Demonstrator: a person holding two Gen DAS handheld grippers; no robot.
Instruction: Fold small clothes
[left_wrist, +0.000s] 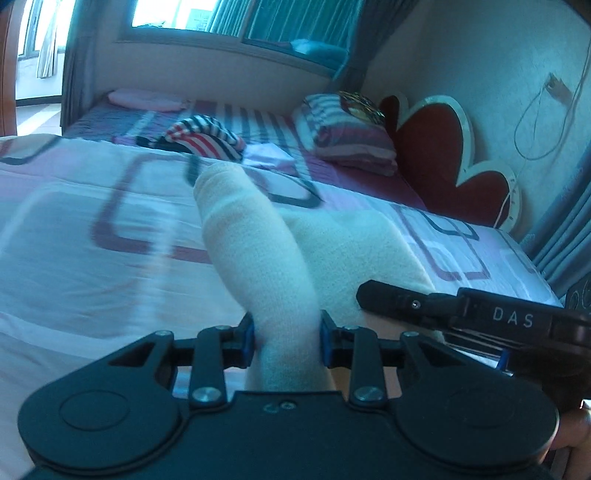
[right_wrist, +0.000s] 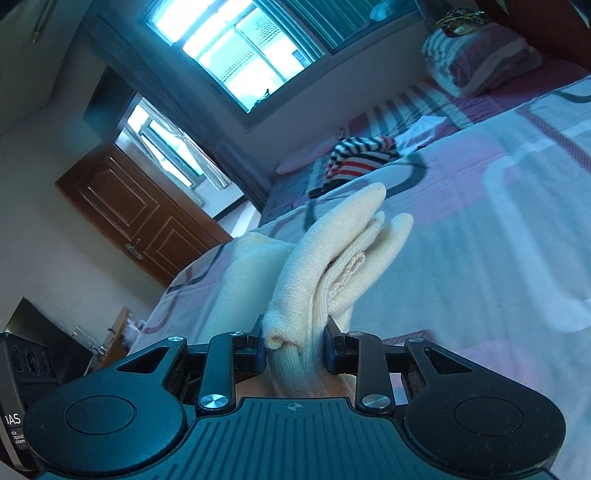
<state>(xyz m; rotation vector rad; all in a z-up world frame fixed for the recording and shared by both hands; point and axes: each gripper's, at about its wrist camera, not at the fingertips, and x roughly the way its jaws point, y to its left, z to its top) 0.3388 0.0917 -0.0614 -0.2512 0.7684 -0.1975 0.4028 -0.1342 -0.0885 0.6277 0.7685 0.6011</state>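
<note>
Bedspread (left_wrist: 92, 258) behind cream garment (left_wrist: 258, 266) (clamped between tools).

Cream knitted cloth garment (right_wrist: 332, 258), matt black plastic hand-held gripper (right_wrist: 295, 347), glossy wooden door (right_wrist: 147, 221)

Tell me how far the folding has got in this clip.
Nothing on the bed looks neatly folded yet. In hand: the left gripper and right gripper each clamp part of the cream knit garment, lifted and bunched. Left: laying it flat folded, then the striped garment heaped farther back.
</note>
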